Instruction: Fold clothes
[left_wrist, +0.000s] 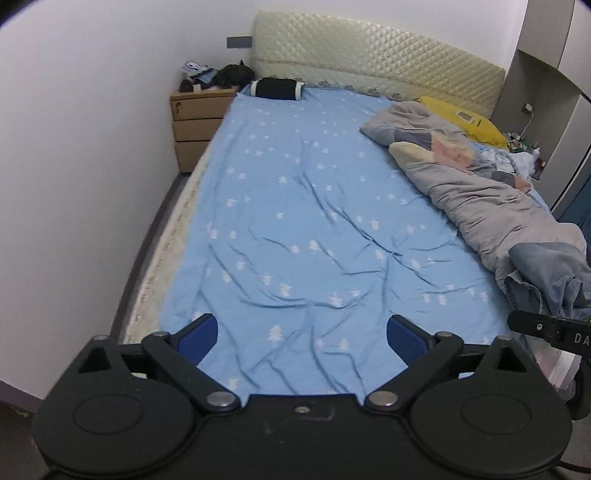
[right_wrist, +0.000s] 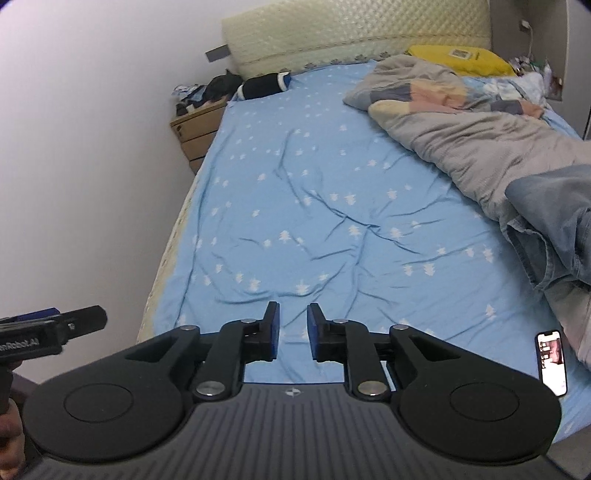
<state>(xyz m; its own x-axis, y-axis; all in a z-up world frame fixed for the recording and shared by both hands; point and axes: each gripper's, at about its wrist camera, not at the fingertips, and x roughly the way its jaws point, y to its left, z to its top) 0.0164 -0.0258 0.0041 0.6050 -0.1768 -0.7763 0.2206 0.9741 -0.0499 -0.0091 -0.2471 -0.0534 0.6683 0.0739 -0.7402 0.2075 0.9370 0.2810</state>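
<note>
**Crumpled garment waits at the bed's right edge**

Left wrist view: the left gripper (left_wrist: 302, 334) hangs wide apart, empty, over the light-blue tree-print bedsheet (left_wrist: 314, 221); the crumpled grey-blue denim garment (left_wrist: 550, 277) lies near right.

Right wrist view: the right gripper (right_wrist: 293, 330), narrowly parted, holds nothing. If unfolded, grip its hem.

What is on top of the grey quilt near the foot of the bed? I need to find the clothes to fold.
A crumpled blue-grey garment lies on the quilt's near end. How many pieces it holds, and the quilt beneath it, are hidden. Both grippers hold nothing.
</note>
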